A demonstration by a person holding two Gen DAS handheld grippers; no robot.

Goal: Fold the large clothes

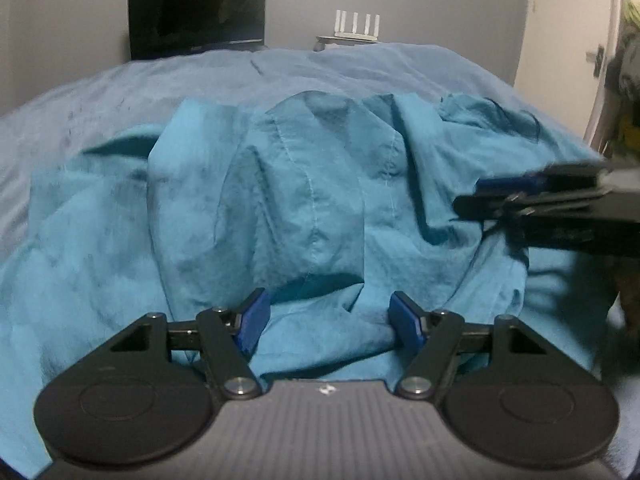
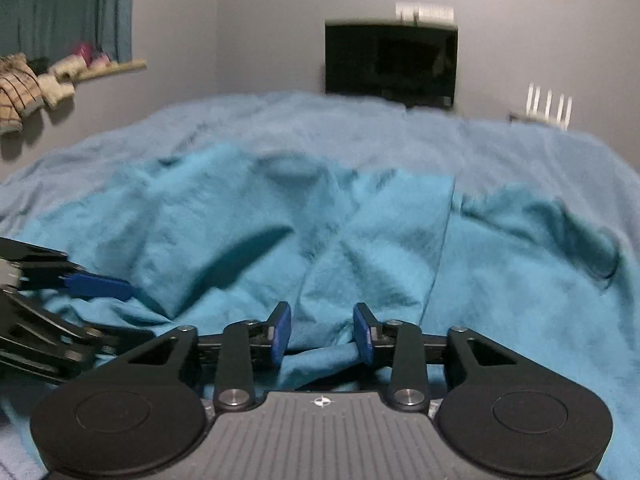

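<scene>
Jaws stand apart on both the left gripper (image 1: pixel 326 322) and right gripper (image 2: pixel 322 332), each with rumpled teal garment (image 1: pixel 304 200) lying between them on the bed (image 1: pixel 120 92) — likely regrasping an edge; next, pinch and draw flat.

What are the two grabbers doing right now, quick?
Left gripper: open, jaws wide apart over the crumpled teal garment, gripping nothing.
Right gripper: open, with teal cloth lying between its blue pads, not pinched.
</scene>
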